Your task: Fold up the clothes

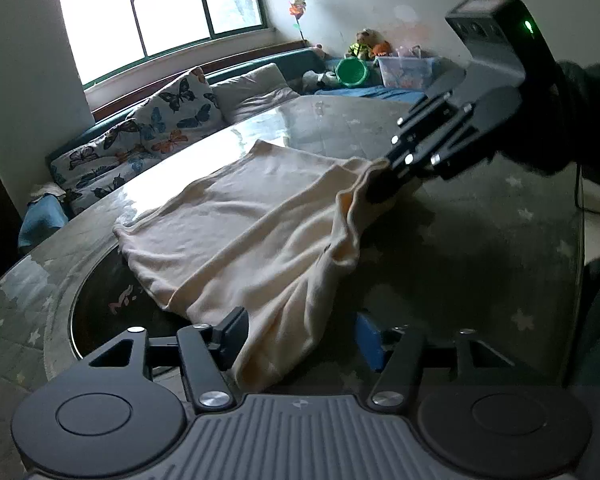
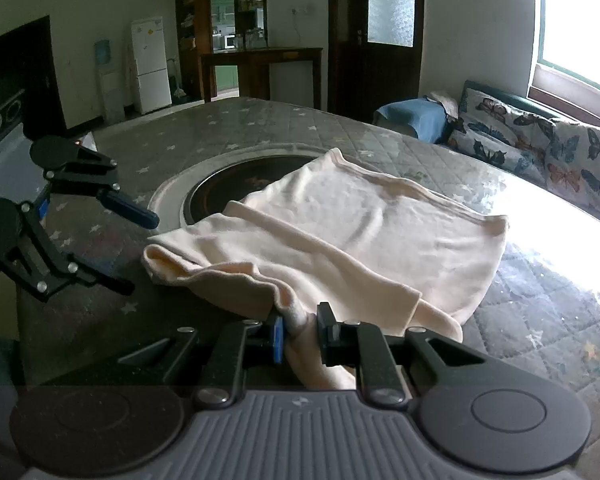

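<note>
Cream garment (image 2: 352, 236), part-folded mid-counter (image 2: 260, 120); right hand-held gripper (image 2: 300, 330) clenches its near corner, left hand-held gripper (image 2: 140, 252) released beside it. Next: likely carrying the fold across.

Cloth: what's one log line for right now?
left gripper: open at cloth end | right gripper: shut on cloth edge | cloth: partly folded on table

I count one cream garment (image 1: 236, 236), two grippers, left (image 1: 300, 336) and right (image 2: 300, 332), and two butterfly cushions (image 1: 148, 132).
</note>
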The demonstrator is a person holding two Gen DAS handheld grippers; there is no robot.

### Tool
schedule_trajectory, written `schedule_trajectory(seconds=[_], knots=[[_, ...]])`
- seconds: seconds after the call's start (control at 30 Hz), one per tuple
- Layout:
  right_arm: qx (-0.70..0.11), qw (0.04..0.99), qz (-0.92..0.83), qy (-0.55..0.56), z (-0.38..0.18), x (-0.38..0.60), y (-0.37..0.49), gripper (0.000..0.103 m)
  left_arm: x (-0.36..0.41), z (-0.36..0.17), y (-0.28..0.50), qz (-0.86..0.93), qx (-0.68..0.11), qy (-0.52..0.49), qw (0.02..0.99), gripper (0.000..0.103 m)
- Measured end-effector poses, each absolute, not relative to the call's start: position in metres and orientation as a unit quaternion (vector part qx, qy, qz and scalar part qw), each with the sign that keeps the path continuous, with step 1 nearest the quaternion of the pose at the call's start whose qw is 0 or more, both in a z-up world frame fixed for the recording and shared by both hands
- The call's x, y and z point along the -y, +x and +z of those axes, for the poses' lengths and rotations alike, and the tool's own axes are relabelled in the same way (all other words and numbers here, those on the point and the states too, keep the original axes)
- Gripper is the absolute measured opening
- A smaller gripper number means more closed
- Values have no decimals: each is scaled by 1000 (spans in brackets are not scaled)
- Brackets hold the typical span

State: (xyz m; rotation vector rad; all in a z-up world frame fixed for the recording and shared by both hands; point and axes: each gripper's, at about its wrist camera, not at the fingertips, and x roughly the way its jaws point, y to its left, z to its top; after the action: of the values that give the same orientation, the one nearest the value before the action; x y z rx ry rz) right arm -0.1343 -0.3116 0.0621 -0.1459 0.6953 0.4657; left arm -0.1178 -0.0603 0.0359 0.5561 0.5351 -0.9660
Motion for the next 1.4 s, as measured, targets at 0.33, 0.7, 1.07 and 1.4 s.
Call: schedule_trajectory(seconds=[0.33, 0.7, 1.07, 1.4], knots=[[-345, 909, 225, -59, 63, 313, -130, 15, 59, 24, -122, -449, -248, 299, 804, 67], [-348, 909, 223, -47, 63, 314, -125, 15, 59, 21, -122, -451, -245, 316, 798, 67], [-348, 910, 222, -45, 64, 314, -126, 15, 75, 13, -119, -456, -222, 344, 790, 67], [-338, 914, 219, -49, 63, 312, -131, 12, 88, 9, -94, -454, -233, 326, 796, 12]])
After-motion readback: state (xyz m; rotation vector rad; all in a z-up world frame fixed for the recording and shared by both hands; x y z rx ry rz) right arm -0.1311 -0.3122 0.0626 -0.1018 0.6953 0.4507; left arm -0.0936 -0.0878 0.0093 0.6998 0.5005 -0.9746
